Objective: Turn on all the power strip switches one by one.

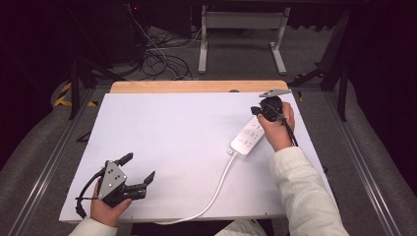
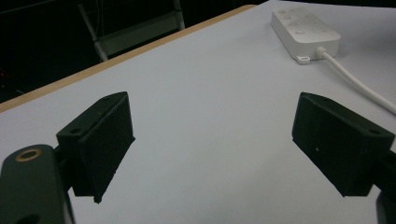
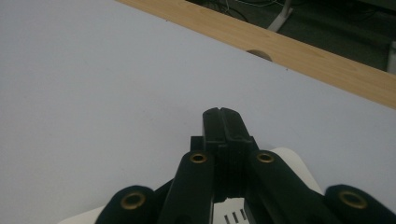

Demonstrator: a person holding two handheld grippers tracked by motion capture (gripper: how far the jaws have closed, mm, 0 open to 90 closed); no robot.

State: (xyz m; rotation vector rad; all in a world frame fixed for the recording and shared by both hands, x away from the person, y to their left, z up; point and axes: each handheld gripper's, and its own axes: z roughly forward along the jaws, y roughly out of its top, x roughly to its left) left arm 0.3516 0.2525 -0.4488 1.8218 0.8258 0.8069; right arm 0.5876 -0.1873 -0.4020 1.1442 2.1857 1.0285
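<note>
Left gripper (image 1: 140, 172), at 7 o'clock on the white surface (image 1: 172, 128): fingers released wide, empty, idle, pointing toward 2 o'clock. Power strip (image 1: 247, 139), at 3 o'clock, cord (image 1: 216, 189) trailing nearward. Right gripper (image 1: 255, 110), above the strip's far end: fingers clenched, empty; switches probably still unpressed.

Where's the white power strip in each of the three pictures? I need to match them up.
High view: the power strip lies right of centre on the white table top, partly under the right gripper.
Left gripper view: top right corner, its cable running off right.
Right gripper view: bottom edge, behind the shut jaws.
Shared landmark: the wooden table edge.
</note>
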